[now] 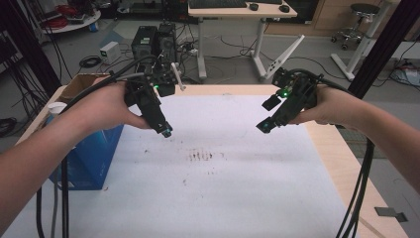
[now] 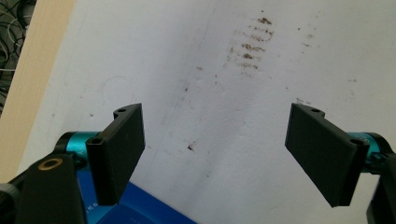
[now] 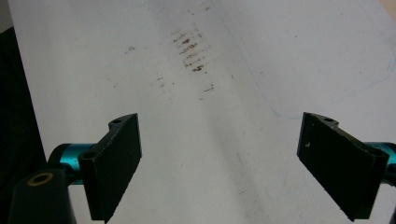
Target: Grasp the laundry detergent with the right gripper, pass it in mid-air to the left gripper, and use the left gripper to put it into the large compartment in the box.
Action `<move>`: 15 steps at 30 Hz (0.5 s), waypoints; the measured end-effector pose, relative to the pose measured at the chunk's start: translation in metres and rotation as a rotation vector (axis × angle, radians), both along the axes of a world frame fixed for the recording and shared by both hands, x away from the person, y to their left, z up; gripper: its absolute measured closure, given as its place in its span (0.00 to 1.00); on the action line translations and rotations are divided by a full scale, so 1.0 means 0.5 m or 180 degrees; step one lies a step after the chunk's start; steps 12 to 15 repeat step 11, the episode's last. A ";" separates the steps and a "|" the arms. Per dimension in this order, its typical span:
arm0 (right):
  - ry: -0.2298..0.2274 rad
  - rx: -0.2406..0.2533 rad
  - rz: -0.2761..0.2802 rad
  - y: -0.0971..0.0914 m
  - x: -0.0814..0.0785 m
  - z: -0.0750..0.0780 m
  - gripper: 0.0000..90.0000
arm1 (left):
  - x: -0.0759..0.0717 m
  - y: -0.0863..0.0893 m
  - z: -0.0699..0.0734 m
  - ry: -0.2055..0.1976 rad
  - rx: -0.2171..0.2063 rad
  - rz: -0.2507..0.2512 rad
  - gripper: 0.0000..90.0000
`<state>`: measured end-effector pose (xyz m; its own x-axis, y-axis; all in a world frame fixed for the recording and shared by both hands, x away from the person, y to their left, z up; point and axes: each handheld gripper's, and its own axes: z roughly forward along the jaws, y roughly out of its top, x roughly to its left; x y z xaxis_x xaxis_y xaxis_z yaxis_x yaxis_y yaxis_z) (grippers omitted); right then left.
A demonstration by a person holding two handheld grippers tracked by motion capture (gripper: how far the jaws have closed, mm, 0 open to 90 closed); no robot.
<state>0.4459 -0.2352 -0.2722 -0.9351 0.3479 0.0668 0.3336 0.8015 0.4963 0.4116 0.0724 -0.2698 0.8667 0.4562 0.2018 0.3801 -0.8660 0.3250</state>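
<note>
- Progress: nothing is in hand yet. Both grippers hang over the white sheet (image 1: 233, 198) that covers the table (image 1: 337, 163), and I judge the work as not begun, or at a pause between steps.
- Nearest thing: a blue box (image 1: 94, 158) stands at the sheet's left edge, just below the left gripper (image 1: 166, 131); its blue corner (image 2: 140, 210) shows beneath the jaws in the left gripper view. Neither gripper touches it.
- Stain: a patch of brown smears (image 1: 200, 156) lies on the sheet between the two grippers, ahead of both.
- Left gripper: jaws spread wide, nothing between them, tilted down and inward toward the sheet's middle.
- Right gripper (image 1: 264, 126): jaws likewise wide apart and empty, angled down and inward, mirroring the left.
- Arms: both forearms come in from the bottom corners, hands raised clear of the sheet.
</note>
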 end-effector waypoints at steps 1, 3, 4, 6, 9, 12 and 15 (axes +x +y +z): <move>-0.0003 0.0002 0.0002 0.000 0.000 0.000 0.15 | 0.000 0.000 0.000 0.0002 0.0005 0.0002 0.22; 0.0005 -0.0008 -0.0002 -0.001 -0.001 0.000 0.15 | 0.001 0.000 -0.001 0.0017 0.0023 0.0008 0.22; 0.0015 -0.0011 -0.0012 -0.001 -0.001 0.000 0.15 | 0.002 0.000 -0.002 0.0021 0.0029 0.0005 0.22; 0.0006 -0.0014 0.0002 -0.001 -0.001 0.000 0.15 | 0.002 0.001 -0.002 0.0017 0.0023 0.0009 0.22; 0.0014 -0.0006 0.0004 -0.001 -0.002 0.001 0.15 | 0.000 0.001 0.000 0.0020 -0.0006 0.0010 0.22; 0.0023 -0.0008 0.0000 -0.001 -0.002 0.000 0.15 | -0.001 0.001 0.001 0.0021 -0.0001 0.0015 0.22; 0.0023 -0.0008 0.0000 -0.001 -0.002 0.000 0.15 | -0.001 0.001 0.001 0.0021 -0.0001 0.0015 0.22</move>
